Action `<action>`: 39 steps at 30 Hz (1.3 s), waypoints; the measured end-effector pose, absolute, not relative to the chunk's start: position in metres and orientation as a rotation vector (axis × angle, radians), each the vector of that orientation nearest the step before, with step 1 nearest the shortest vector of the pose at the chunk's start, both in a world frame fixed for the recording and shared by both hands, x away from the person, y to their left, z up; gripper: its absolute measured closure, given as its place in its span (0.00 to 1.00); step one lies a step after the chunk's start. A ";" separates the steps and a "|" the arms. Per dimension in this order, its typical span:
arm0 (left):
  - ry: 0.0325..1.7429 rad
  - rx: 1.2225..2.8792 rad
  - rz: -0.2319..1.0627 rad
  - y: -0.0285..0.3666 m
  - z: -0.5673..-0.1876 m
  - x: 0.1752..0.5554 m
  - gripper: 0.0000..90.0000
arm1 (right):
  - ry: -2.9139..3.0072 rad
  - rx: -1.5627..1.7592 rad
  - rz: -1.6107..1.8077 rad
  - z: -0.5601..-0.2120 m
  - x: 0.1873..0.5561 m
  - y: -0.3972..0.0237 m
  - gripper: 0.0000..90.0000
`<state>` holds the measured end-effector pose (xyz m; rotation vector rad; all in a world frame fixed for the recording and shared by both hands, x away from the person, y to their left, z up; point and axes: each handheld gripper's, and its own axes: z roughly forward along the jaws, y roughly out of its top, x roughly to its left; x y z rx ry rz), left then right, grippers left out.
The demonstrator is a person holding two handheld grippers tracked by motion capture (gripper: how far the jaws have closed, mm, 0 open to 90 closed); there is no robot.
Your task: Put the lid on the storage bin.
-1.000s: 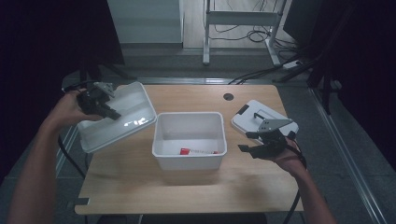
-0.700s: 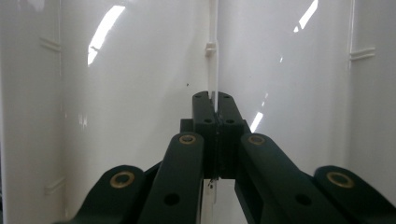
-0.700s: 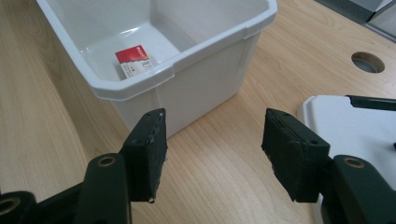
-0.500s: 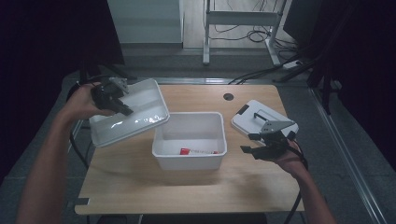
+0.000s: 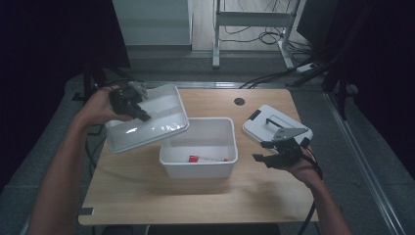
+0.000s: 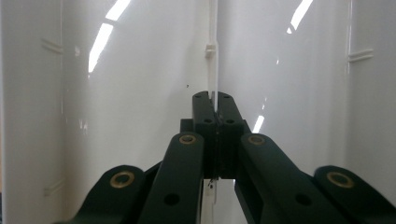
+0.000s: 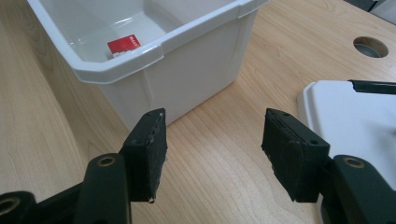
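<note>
Right tool (image 5: 270,151) sits low at my near right, just above the bench (image 5: 195,196), jaws spread with only bare wood between them. In the right gripper view the pads (image 7: 149,149) hold nothing; they point at the gap between the bin (image 7: 187,74) and the flat lid (image 7: 355,116) with the black handle.

Bin (image 5: 198,147) stands mid-bench, upright and open on top. A red-and-white pack (image 5: 208,158) lies flat on its floor, toward the near wall; the red label (image 7: 123,45) also shows in the right gripper view.

The flat lid (image 5: 274,128) lies on the bench right of the bin, just beyond the right tool and apart from it, handle up.

Left tool (image 5: 128,102) is farther back at left, clamped tight on the tray (image 5: 151,122). The left gripper view shows the jaws closed together on a thin white rib (image 6: 212,60) that runs up the middle of the tray, glossy plastic on both sides. The tray is off the bench, tilted, with its open side toward the camera in the high view. Its right near corner hangs over the bin's far left corner; I can't tell whether they touch.

A round cable hole (image 5: 239,101) sits near the bench's far edge, beyond the bin. Past the bench: floor, cables (image 5: 264,36) and a metal frame (image 5: 254,19).
</note>
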<state>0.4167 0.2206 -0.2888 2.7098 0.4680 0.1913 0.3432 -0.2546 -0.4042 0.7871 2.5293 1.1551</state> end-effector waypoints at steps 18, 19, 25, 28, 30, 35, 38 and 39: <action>0.387 2.711 0.180 0.190 -0.286 0.423 1.00 | 2.535 0.805 1.144 -0.408 0.344 -0.259 0.44; 0.379 2.712 0.177 0.188 -0.287 0.423 1.00 | 2.535 0.805 1.145 -0.408 0.344 -0.260 0.44; 0.359 2.710 0.172 0.178 -0.290 0.425 1.00 | 2.536 0.813 1.139 -0.409 0.344 -0.261 0.44; 0.350 2.710 0.165 0.175 -0.291 0.425 1.00 | 2.537 0.815 1.138 -0.409 0.344 -0.261 0.44; 0.342 2.704 0.172 0.172 -0.292 0.425 1.00 | 2.537 0.817 1.137 -0.410 0.344 -0.262 0.44; 0.320 2.696 0.168 0.165 -0.293 0.426 1.00 | 2.538 0.824 1.134 -0.411 0.345 -0.262 0.44; 0.315 2.694 0.156 0.161 -0.295 0.427 1.00 | 2.537 0.825 1.133 -0.412 0.345 -0.262 0.44; 0.309 2.698 0.151 0.159 -0.295 0.427 1.00 | 2.537 0.825 1.133 -0.412 0.345 -0.262 0.44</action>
